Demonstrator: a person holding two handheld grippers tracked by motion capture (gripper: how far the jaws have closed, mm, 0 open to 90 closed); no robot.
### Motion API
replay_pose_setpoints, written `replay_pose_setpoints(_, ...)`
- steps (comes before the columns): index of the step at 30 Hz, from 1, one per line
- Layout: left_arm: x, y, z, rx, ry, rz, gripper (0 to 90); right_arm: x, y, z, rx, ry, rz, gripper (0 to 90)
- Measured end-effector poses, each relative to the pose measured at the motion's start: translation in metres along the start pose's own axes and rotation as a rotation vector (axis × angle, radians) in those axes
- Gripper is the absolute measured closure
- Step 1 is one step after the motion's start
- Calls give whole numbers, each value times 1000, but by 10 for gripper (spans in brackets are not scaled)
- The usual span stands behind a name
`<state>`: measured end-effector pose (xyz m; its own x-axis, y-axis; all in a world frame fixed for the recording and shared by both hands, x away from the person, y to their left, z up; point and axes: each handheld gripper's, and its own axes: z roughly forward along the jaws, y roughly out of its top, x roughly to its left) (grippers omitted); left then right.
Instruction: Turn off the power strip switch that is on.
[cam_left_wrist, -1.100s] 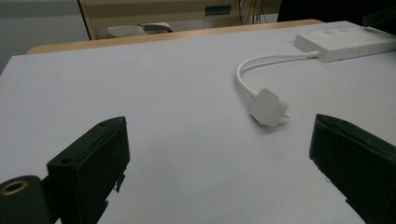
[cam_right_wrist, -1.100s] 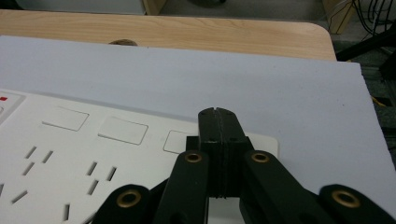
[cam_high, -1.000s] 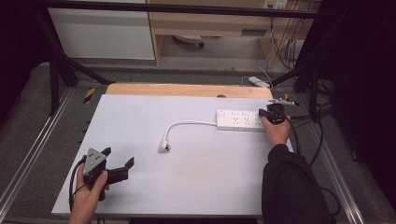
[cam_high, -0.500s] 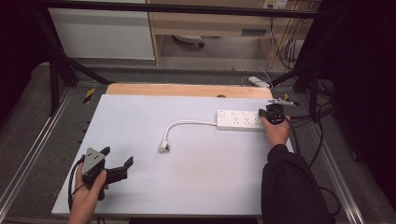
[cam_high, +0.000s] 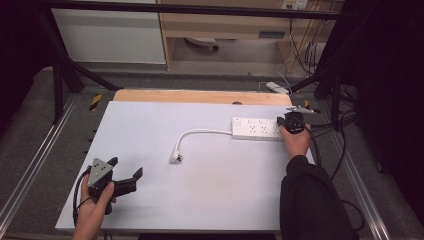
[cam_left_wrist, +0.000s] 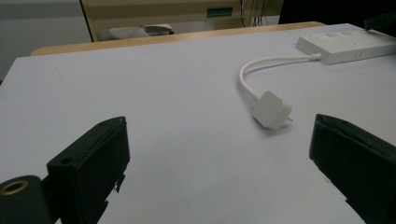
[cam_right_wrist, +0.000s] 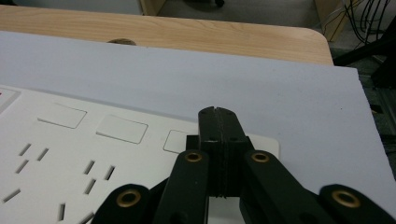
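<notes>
A white power strip lies at the table's far right, and its short white cable curves left to a white plug lying loose on the white tabletop. My right gripper is at the strip's right end. In the right gripper view its jaws are pressed together over the strip's end, with nothing between them. My left gripper rests open near the front left corner. In the left gripper view the plug lies ahead between the spread jaws, well apart from them.
A wooden board edge runs along the table's far side. Dark cables hang off the right edge beside the right hand. Black frame bars stand at the far left, above a grey floor.
</notes>
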<state>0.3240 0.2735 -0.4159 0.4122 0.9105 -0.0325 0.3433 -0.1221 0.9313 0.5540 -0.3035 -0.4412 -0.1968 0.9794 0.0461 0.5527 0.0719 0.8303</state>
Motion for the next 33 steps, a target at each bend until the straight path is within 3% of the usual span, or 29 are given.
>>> replay_pose_setpoints(33,1,0,-1,-5,4,-4,49,4,0,3,9,3,-18,900)
